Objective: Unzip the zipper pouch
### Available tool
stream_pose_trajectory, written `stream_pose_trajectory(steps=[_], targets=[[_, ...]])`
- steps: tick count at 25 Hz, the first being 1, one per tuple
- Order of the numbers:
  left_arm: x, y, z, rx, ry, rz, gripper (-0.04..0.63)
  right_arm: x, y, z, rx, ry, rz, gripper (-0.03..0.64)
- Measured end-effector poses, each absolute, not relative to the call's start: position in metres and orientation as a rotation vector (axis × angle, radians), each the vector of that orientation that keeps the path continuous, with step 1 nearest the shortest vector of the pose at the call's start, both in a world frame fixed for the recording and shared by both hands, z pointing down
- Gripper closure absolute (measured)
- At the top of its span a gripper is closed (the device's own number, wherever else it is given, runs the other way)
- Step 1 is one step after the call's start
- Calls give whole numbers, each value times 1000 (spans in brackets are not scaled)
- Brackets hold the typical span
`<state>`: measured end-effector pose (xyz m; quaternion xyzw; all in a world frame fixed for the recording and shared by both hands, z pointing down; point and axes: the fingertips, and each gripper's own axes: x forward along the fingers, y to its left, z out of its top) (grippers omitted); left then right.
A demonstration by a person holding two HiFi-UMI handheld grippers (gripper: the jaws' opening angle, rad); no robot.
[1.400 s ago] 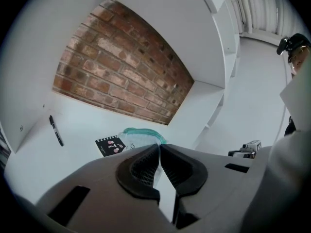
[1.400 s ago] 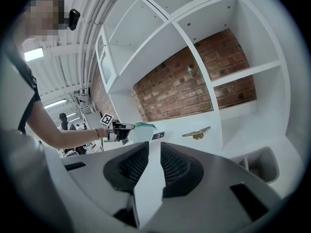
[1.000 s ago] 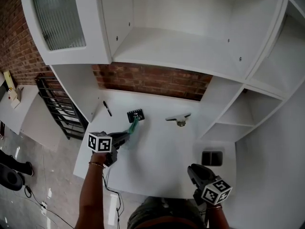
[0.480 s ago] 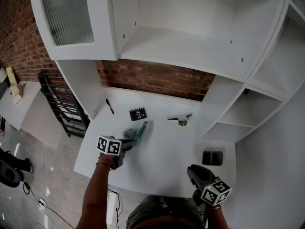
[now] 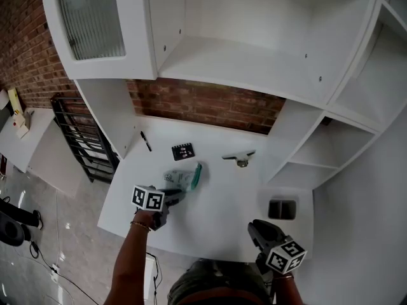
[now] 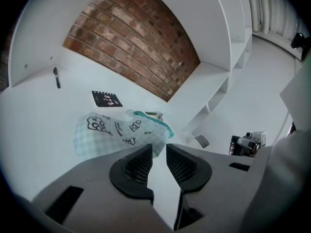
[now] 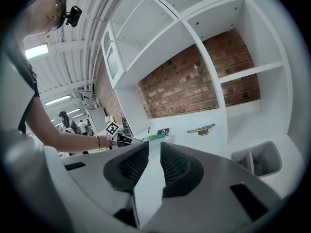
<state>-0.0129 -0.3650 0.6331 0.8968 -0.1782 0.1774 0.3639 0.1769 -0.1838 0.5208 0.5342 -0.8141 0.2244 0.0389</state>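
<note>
Lab hall: brick wall (image 5: pixel 203 110), white shelving (image 5: pixel 254 62), ceiling pipes (image 7: pixel 92 8).

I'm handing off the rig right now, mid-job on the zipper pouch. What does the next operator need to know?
Left gripper: jaws slightly apart, have just been opening, nothing between them. Tips sit just short of the zipper pouch's near corner.
Right gripper: jaws slightly apart, empty, near the table's front right edge.
Zipper pouch: flat on the white table, teal zipper along its right edge.
Done: pouch laid on the table.
Left: hold the pouch, find the pull and unzip. The zipper looks closed; the pull is too small to see.
</note>
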Motion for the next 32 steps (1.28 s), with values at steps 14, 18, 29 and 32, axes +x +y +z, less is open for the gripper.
stream_pose_trajectory(steps=[14, 18, 29, 32], targets=[[-24, -321, 598, 2408, -587, 404, 514, 165, -191, 516, 1507, -2559, 624, 543], [-37, -301, 579, 2433, -686, 370, 515, 152, -193, 516, 1446, -2580, 587, 543], [-90, -247, 537, 2450, -1037, 296, 562, 120, -207, 508, 1363, -2606, 478, 551], [-102, -228, 537, 2477, -1111, 374, 577, 111, -211, 504, 1353, -2627, 462, 564]])
